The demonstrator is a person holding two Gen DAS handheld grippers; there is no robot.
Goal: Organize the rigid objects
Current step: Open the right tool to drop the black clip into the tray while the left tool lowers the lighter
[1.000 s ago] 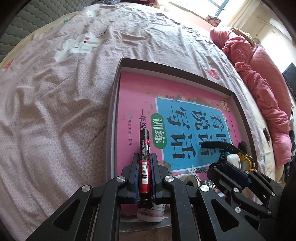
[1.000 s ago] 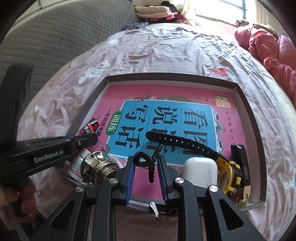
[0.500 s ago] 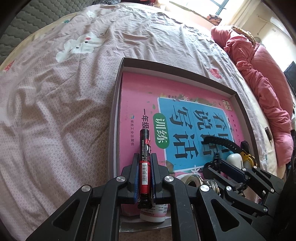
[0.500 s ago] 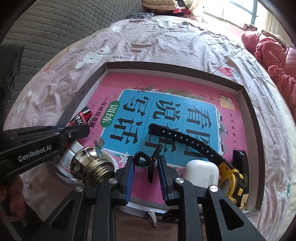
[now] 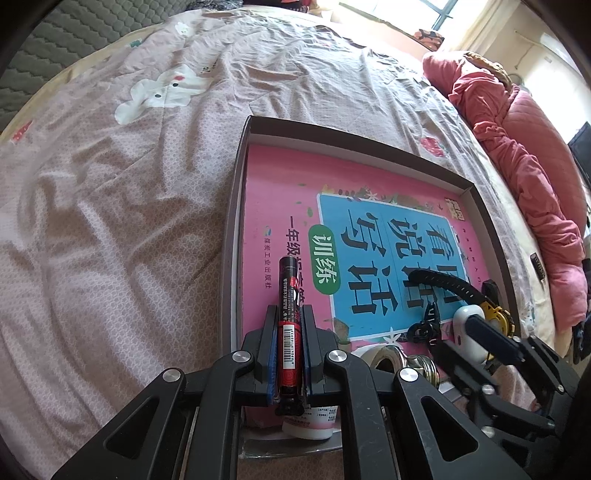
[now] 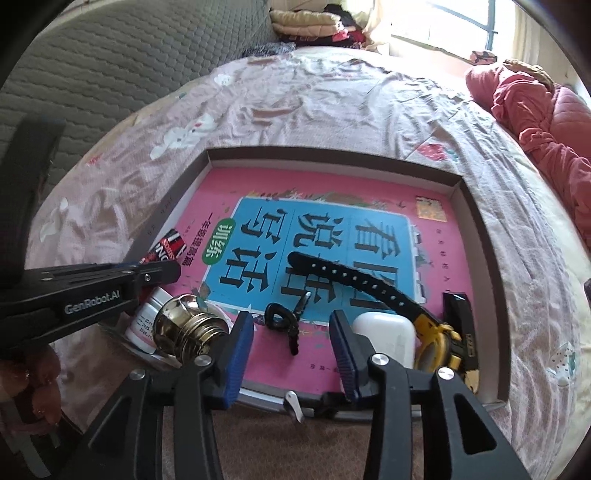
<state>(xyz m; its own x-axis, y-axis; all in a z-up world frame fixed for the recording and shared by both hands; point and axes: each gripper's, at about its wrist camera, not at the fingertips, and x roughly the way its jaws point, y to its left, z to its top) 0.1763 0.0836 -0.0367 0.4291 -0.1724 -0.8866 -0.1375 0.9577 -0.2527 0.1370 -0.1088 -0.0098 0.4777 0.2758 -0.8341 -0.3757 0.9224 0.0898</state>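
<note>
Right claw [image 6: 291,345] jaws have just been opening; the small black clip [image 6: 282,319] now lies free between them on the pink workbook [image 6: 321,236] in the tray [image 6: 332,153]. Judged placed. Left claw [image 5: 289,343] clamps the red-black marker [image 5: 288,314], likely next.

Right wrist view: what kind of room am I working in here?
Most likely a bedroom. The box sits on a bed with a pink rabbit-print sheet, a quilted headboard behind it, and folded bedding beside a window.

A bed's pinkish sheet [image 5: 147,192] with white rabbit prints fills the frame. A grey quilted headboard [image 6: 110,62] stands upper left; a sunlit window [image 6: 443,22] and red quilt [image 5: 524,140] upper right.
</note>
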